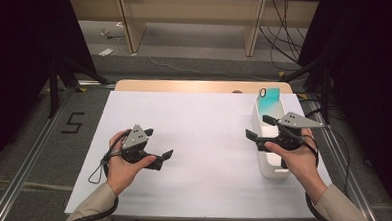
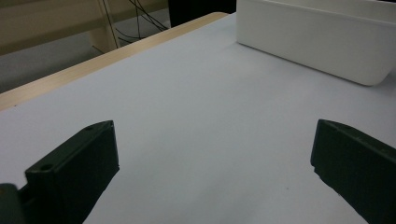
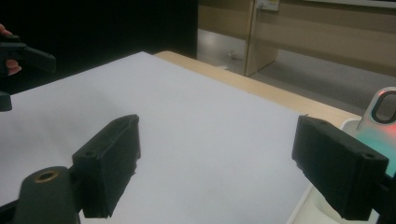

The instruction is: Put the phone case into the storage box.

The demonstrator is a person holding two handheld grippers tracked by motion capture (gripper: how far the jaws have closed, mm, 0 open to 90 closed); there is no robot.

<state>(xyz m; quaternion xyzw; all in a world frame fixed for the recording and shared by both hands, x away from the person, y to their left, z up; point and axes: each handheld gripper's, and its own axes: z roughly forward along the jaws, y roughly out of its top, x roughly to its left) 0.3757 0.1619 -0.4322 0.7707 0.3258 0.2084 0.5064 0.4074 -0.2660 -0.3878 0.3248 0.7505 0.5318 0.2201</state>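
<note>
My left gripper hovers low over the white sheet at the front left, open, with nothing between its jaws. In its own view the left gripper has only bare sheet in the wide gap. My right gripper is open too, held over the left wall of a long white bin at the right. A teal phone case stands upright at the bin's far end. Along the right gripper, the phone case rises behind the right-hand jaw.
The sheet covers most of a wooden table whose bare far edge shows beyond it. The white bin lies ahead and right of the left gripper. The other hand's gripper shows far left in the right gripper view. Cables and shelving sit behind.
</note>
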